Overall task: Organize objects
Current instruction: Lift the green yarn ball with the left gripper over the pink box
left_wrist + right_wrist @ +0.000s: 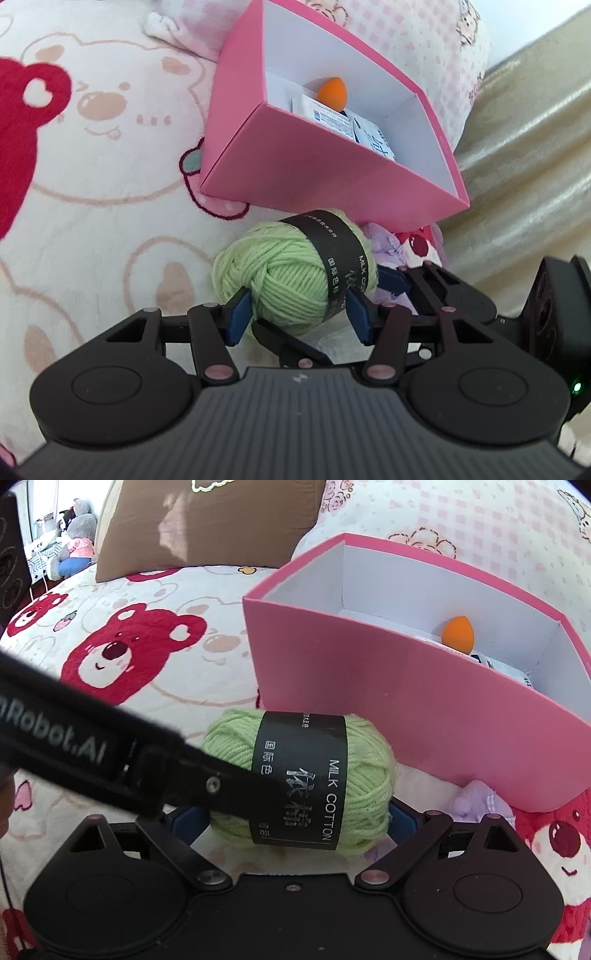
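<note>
I see the pale green ball of yarn with a black paper band (291, 273) lying on the plush bear-print blanket (92, 206), just in front of the near wall of the open pink cardboard box (314, 162). My left gripper (297, 308) has its blue pads (239, 309) pressed against both sides of the yarn, grasping it. In the right wrist view my right gripper (295, 819) brackets the same ball, but its pads are mostly hidden behind the yarn and the left gripper's black finger crossing the frame, so I cannot tell whether it is clamped or loose. Inside the box an orange teardrop sponge (457, 634) rests on white printed packets (332, 118). A lilac fabric piece (476, 799) lies beside the box's near corner. A brown cushion (207, 524) leans at the blanket's far edge.
</note>
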Demonstrator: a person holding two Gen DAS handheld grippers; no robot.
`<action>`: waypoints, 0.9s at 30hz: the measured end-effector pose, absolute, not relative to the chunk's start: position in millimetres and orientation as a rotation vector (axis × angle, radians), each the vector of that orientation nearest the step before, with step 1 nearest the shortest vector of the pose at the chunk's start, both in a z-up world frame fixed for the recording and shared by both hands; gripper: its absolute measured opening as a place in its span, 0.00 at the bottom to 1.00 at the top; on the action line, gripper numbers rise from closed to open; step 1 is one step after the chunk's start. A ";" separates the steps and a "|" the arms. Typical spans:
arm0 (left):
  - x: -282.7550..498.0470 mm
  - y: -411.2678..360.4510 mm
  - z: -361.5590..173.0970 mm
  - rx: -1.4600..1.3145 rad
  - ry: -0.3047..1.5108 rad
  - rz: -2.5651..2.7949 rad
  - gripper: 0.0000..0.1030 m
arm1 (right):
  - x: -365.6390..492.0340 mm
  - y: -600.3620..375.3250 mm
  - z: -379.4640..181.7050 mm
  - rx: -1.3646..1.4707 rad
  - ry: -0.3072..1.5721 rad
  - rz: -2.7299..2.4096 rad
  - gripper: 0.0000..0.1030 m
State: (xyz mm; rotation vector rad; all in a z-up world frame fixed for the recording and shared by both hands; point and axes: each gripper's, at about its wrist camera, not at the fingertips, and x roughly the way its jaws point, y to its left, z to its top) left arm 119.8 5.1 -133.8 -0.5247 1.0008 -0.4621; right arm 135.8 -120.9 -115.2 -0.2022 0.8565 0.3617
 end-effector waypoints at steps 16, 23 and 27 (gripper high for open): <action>100.2 7.6 -101.0 -0.457 0.997 -0.471 0.53 | 107.5 -123.2 -88.1 -0.152 0.881 0.403 0.96; 76.1 -3.0 -97.1 -0.487 1.036 -0.425 0.57 | 99.1 -127.8 -78.7 -0.091 0.916 0.445 0.96; 69.5 -5.9 -91.6 -0.504 1.044 -0.439 0.57 | 94.4 -132.6 -74.8 -0.087 0.910 0.430 0.96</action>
